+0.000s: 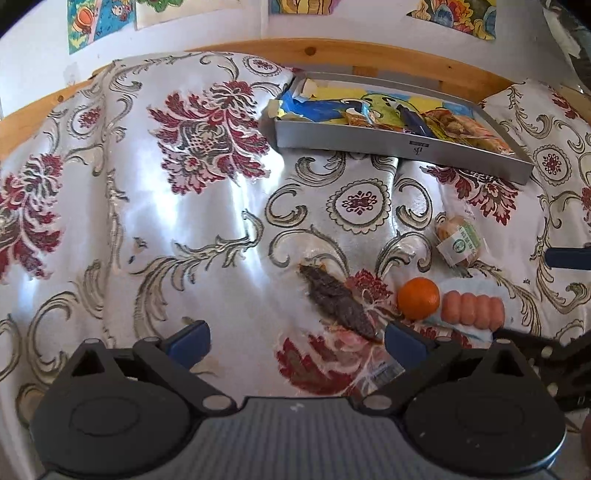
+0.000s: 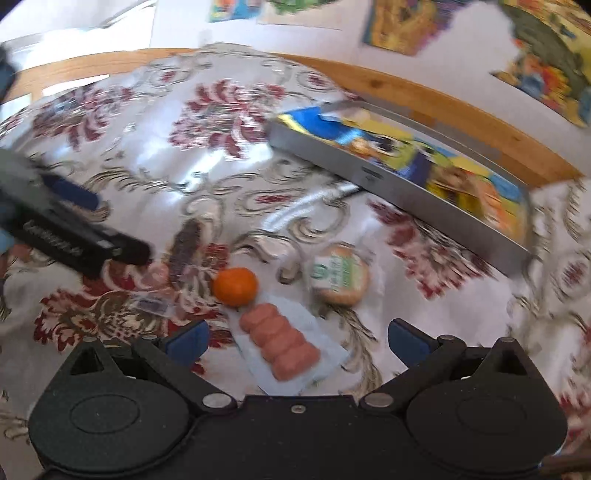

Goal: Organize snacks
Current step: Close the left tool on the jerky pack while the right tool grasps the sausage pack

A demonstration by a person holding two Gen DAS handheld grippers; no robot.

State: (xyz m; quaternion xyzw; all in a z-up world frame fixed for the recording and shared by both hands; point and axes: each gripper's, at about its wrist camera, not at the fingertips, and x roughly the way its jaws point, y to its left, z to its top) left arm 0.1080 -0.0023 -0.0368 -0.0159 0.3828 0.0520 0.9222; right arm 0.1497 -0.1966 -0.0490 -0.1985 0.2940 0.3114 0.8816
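Observation:
A grey metal tray holding colourful snack packets sits at the back of the cloth-covered table. Loose on the cloth lie a dark dried-meat packet, a tangerine, a clear pack of pink sausages and a wrapped round cake with a green label. My left gripper is open, its right finger beside the meat packet. My right gripper is open over the sausage pack, which lies between its fingers.
A shiny white cloth with red floral pattern covers the table. A wooden rail and a wall with cartoon pictures stand behind the tray. The right wrist view is motion-blurred.

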